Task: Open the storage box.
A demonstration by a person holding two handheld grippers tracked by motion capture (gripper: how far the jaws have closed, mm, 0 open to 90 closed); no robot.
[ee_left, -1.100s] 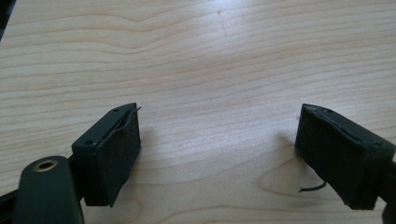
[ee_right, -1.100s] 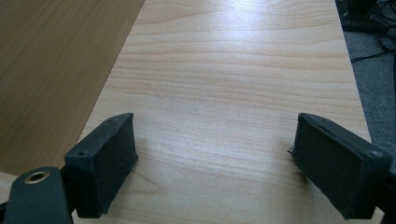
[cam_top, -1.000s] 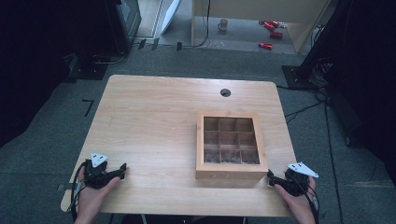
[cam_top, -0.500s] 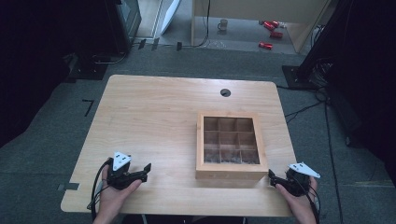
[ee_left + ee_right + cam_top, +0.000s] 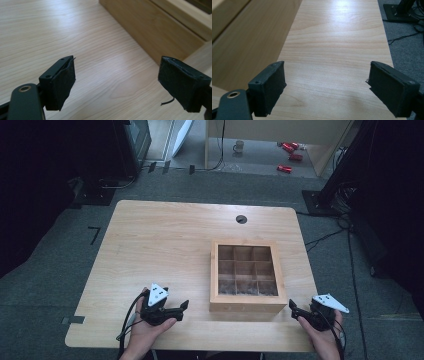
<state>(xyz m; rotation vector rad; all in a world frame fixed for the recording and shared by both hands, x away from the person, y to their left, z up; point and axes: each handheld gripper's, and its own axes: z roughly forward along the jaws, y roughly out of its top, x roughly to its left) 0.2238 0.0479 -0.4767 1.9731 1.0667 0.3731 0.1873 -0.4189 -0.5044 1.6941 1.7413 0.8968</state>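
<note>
Sitting on the right half of the bench [image 5: 165, 240], the wooden compartment box [image 5: 246, 276] is being flanked by the left tool [image 5: 183, 308] and right tool [image 5: 292, 308], both being held released, empty.

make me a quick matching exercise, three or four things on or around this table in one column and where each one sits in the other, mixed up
Things:
1. wooden box
2. left gripper
3. right gripper
4. round hole

Places:
a. near right corner of the table
b. far side of the table top
c. right half of the table, divided into nine compartments
d. near edge, left of the box

Pairs: 1-c, 2-d, 3-a, 4-b
</note>
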